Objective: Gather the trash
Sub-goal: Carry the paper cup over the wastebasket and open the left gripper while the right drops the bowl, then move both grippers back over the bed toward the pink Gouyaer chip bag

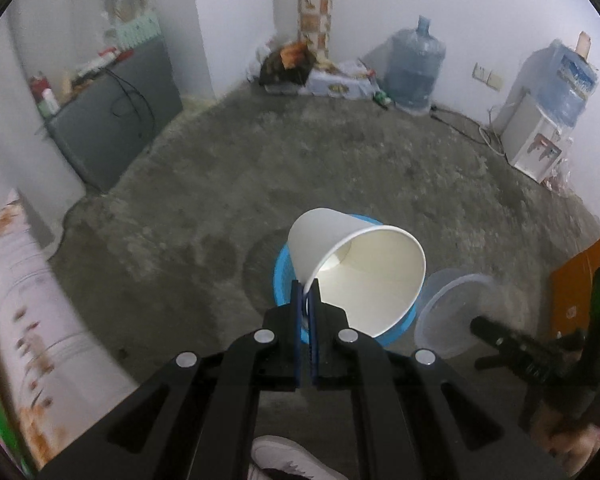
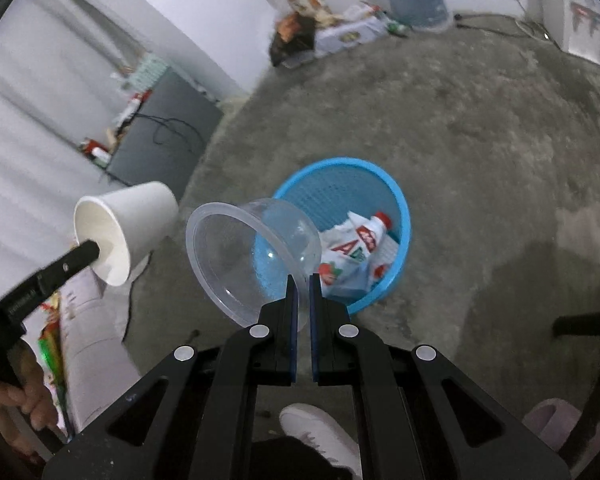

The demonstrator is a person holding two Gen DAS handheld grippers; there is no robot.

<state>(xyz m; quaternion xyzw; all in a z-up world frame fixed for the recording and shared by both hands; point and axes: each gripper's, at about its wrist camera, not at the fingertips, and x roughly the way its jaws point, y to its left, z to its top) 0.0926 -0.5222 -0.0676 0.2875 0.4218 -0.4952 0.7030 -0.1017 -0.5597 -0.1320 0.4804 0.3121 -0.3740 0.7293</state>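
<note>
White paper cup point(image 1: 352, 264) is clamped by its rim in the left gripper point(image 1: 309, 300), jaws closed on the cup wall, cup tipped with its mouth toward the camera. From the left wrist view it hangs over the blue mesh basket point(image 1: 282, 276), which it mostly hides.

Right gripper point(image 2: 303, 280) has its jaws pinched on the rim of a clear plastic tub point(image 2: 252, 256), empty, tilted with its mouth facing left in the right wrist view. Tub sits at the basket's near-left edge, partly overlapping it.

Basket point(image 2: 396, 196) stands on the bare concrete floor point(image 2: 480, 140) and already contains a crumpled white pack with red lettering and a red cap point(image 2: 360, 252).

Both grippers are close together above the basket; cup point(image 2: 124, 228) is just left of the tub.

White shoe point(image 2: 320, 432) shows below the jaws. Far wall: blue water jug point(image 1: 414, 66) and water dispenser point(image 1: 540, 136); grey cabinet point(image 1: 112, 124) on the left.
</note>
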